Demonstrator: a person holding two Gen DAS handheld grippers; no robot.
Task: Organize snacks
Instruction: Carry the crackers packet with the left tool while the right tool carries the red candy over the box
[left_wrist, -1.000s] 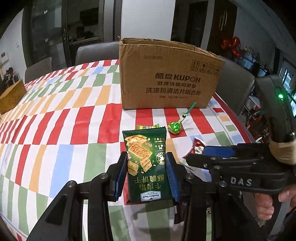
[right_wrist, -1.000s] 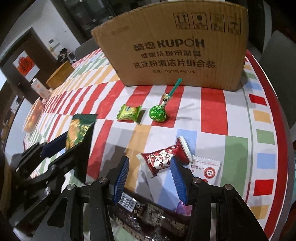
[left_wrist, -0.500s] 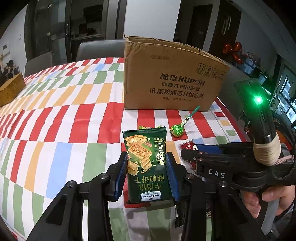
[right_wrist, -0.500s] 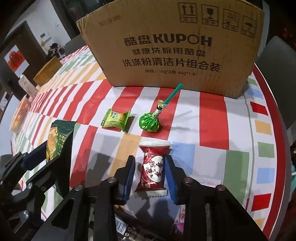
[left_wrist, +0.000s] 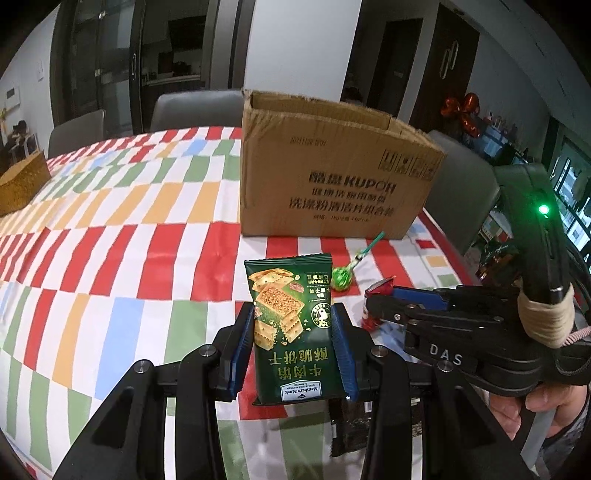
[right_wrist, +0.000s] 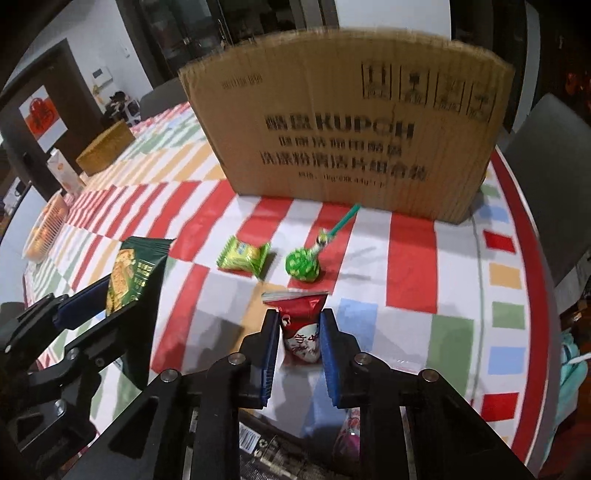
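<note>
The left gripper (left_wrist: 293, 345) pinches a dark green cracker pack (left_wrist: 291, 325) between its blue pads (left_wrist: 242, 345), one pad on each long edge. The pack stands above the tablecloth (left_wrist: 110, 258) with its long axis running away from the camera. Its print reads upside down from this view: large Chinese characters, a cracker picture, and a small blue "Member's Mark" label at the near end.

The right gripper (right_wrist: 298, 338) pinches a red candy wrapper (right_wrist: 300, 325) with white writing too blurred to read. The wrapper's long axis also points away, its crimped end toward the box (right_wrist: 351, 129). In the left view the right gripper crosses from the right, its body marked "DAS", a green light lit on its handle.

Just beyond the red wrapper, a green lollipop (right_wrist: 303, 265) lies on the cloth, its teal stick angled far and right toward the box. To its left lies a small yellow-green candy (right_wrist: 243, 255), apart from it.

The cardboard box stands at the far side, open at the top, printed "KUPOH" with Chinese lines beneath and handling symbols at its upper right. A woven basket (left_wrist: 20, 184) sits far left on the striped cloth. Dark wrappers (right_wrist: 266, 446) lie under the right gripper at the near edge.
</note>
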